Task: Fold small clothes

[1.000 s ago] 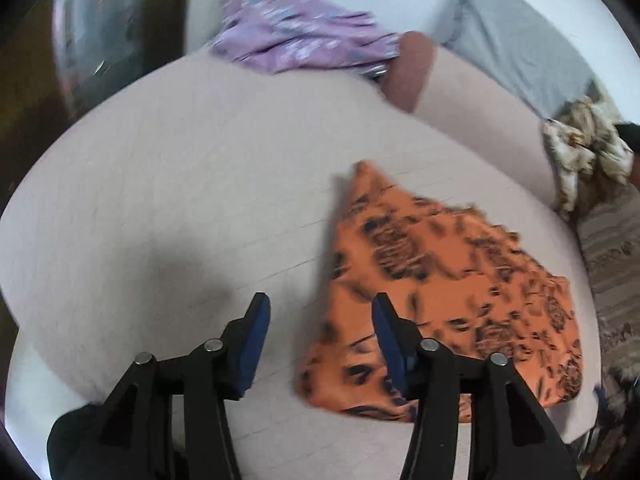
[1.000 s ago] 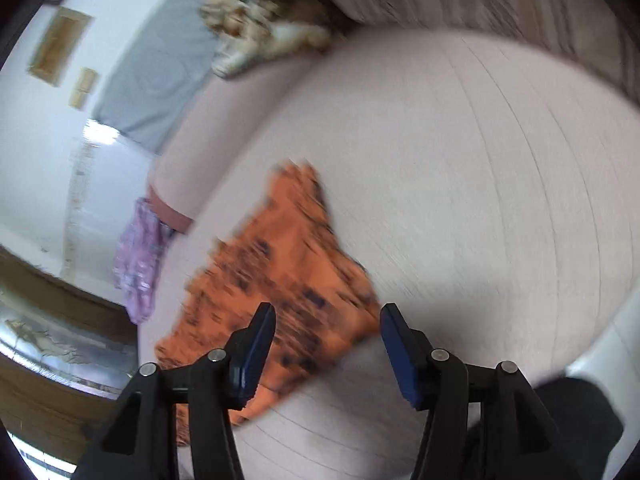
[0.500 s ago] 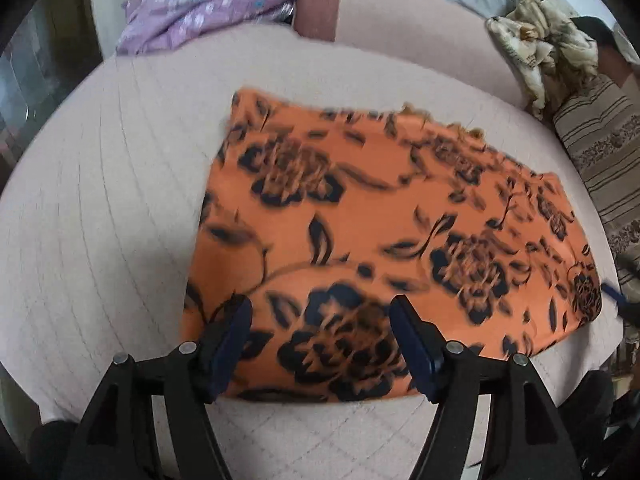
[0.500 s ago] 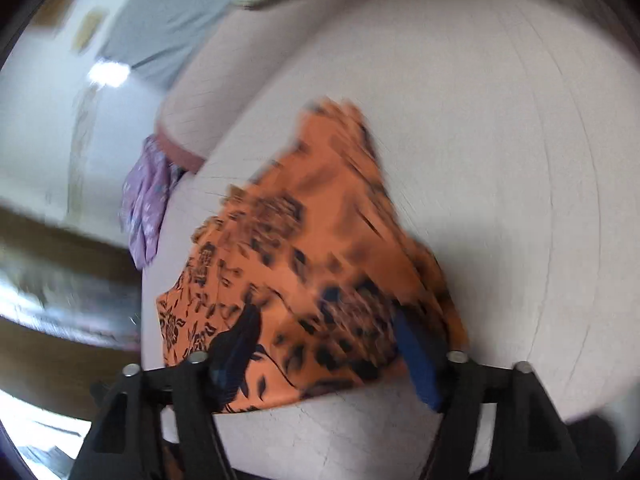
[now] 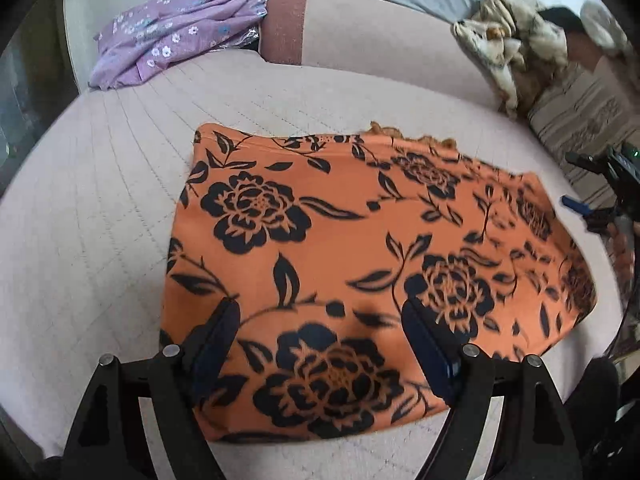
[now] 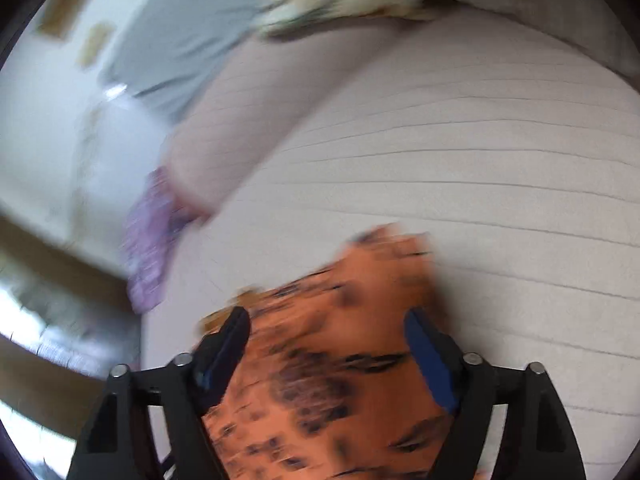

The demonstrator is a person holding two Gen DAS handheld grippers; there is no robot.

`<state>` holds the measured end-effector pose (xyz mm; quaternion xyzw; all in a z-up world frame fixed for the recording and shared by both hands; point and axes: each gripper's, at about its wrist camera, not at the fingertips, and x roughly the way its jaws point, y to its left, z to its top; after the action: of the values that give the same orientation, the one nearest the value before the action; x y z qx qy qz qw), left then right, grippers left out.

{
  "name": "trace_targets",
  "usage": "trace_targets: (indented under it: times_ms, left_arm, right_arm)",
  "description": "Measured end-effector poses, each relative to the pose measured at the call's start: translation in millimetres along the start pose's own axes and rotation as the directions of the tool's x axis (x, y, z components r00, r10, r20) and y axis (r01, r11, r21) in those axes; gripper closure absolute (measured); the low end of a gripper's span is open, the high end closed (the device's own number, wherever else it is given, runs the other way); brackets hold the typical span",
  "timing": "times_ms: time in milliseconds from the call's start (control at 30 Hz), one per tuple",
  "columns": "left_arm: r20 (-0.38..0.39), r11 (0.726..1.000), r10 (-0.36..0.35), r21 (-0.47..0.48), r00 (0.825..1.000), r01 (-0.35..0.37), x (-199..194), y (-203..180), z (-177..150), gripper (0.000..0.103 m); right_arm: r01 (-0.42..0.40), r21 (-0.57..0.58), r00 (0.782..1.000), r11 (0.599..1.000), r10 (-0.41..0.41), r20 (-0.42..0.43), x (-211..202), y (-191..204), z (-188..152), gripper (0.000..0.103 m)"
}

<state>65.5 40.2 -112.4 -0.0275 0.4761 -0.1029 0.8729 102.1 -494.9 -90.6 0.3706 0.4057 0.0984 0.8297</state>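
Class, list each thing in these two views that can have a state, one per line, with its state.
Orange floral cloth: spread flat on the quilted cover, not yet folded.
Purple floral garment: crumpled in a heap at the far edge.
Left tongs: open, just widened, above the cloth's near edge.
Right tongs: open, just widened, over the cloth; view blurred.

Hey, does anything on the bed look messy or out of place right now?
The orange cloth lies mostly flat, but its far edge is rumpled, with a bit of fabric poking out. A purple garment sits crumpled at the far corner. Nothing looks spilled or damaged.
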Motion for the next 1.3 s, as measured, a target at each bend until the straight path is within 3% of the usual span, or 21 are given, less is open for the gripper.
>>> trace_targets:
  times_ms: [67,100,133,167,200,233,300,367,467,567,633,700,733,800,867,900,1000,1067,1200,1300]
  left_arm:
    - [-0.055,0.999,0.011,-0.03,0.998,-0.012,18.5,9.0,4.9,0.02]
    - [-0.047,0.999,-0.001,-0.037,0.999,-0.001,20.7,5.7,7.4,0.02]
    - [-0.04,0.999,-0.003,-0.038,0.999,0.001,19.4,6.0,9.6,0.02]
    - [-0.042,0.999,-0.003,-0.037,0.999,0.001,16.8,6.5,11.6,0.02]
    - [-0.034,0.999,-0.004,-0.034,0.999,0.003,12.1,7.3,10.8,0.02]
    - [-0.02,0.999,0.0,-0.033,1.0,-0.001,10.8,7.8,12.8,0.02]
    - [-0.022,0.999,0.008,-0.034,1.0,-0.009,12.0,8.9,12.4,0.02]
    - [-0.03,0.999,-0.001,-0.047,1.0,0.0,14.2,8.0,10.9,0.02]
    - [-0.025,0.998,-0.035,-0.05,0.999,0.034,16.5,-1.6,12.9,0.02]
    - [-0.011,0.999,-0.039,0.014,0.999,0.039,6.8,-21.1,4.8,0.02]
    - [-0.015,0.998,-0.011,0.066,1.0,0.012,6.9,-29.2,-0.1,0.02]
    - [-0.024,0.997,0.007,0.073,1.0,-0.005,8.9,-28.5,-3.8,0.02]
    - [-0.034,0.998,0.015,0.066,0.999,-0.013,9.9,-26.3,-5.8,0.02]
    - [-0.039,0.999,0.026,0.045,0.999,-0.025,7.5,-19.9,-8.7,0.02]
    - [-0.028,0.999,0.025,0.028,0.999,-0.024,3.1,-14.2,-11.1,0.02]
    - [-0.029,0.999,0.028,0.017,0.999,-0.028,3.8,-11.7,-12.1,0.02]
    - [-0.042,0.999,0.041,0.031,0.998,-0.04,4.1,-12.4,-13.4,0.02]
    - [-0.035,0.998,0.044,0.048,0.998,-0.042,1.4,-14.4,-13.0,0.02]
    - [-0.027,0.998,0.045,0.035,0.999,-0.044,-1.2,-12.0,-12.6,0.02]
    - [-0.026,1.0,0.028,0.008,0.999,-0.028,-4.4,-7.7,-14.0,0.02]
  right_arm:
    - [-0.074,-0.039,0.994,0.996,0.071,-0.079,19.0,6.1,-0.5,0.018]
    - [0.018,-0.056,0.996,0.998,-0.023,-0.089,33.5,-4.9,2.6,0.018]
    - [0.129,-0.025,0.987,0.991,-0.13,-0.089,42.4,-23.0,6.3,0.025]
    - [0.134,0.051,0.989,0.99,-0.13,-0.071,41.2,-40.3,9.5,0.029]
    - [0.062,0.161,0.998,0.985,-0.063,-0.003,27.3,-53.5,12.3,0.029]
    - [0.077,0.148,0.996,0.986,-0.083,0.035,17.3,-48.9,13.7,0.026]
    - [0.191,0.029,0.977,0.981,-0.192,0.091,-2.1,-32.8,11.8,0.022]
    - [0.154,0.021,0.986,0.988,-0.155,0.055,-13.2,-37.5,6.1,0.022]
    - [0.188,-0.005,0.982,0.982,-0.188,0.014,-11.6,-47.1,3.5,0.022]
    - [0.144,-0.013,0.989,0.99,-0.144,-0.019,-12.2,-63.5,11.4,0.022]
    - [0.158,-0.059,0.987,0.986,-0.16,-0.022,0.0,-58.1,18.1,0.023]
    - [0.158,-0.088,0.981,0.983,-0.167,-0.104,27.1,-52.2,21.5,0.04]
    - [0.173,-0.109,0.973,0.979,-0.187,-0.137,40.5,-50.7,20.5,0.066]
    - [0.172,-0.15,0.971,0.974,-0.194,-0.143,42.1,-36.7,23.4,0.088]
    - [0.187,-0.208,0.978,0.96,-0.201,-0.05,22.4,-17.0,23.9,0.088]
    - [0.21,-0.198,0.974,0.958,-0.222,-0.044,20.0,-21.3,25.1,0.088]
    - [0.314,-0.193,0.939,0.929,-0.334,-0.081,40.4,-44.9,19.0,0.086]
    - [0.295,-0.139,0.952,0.945,-0.303,-0.036,28.3,-45.4,17.6,0.073]
    - [0.267,-0.092,0.964,0.959,-0.265,0.027,-12.7,-35.1,12.3,0.073]
    - [0.12,-0.146,0.993,0.982,-0.121,0.004,-42.1,-7.6,-10.5,0.073]
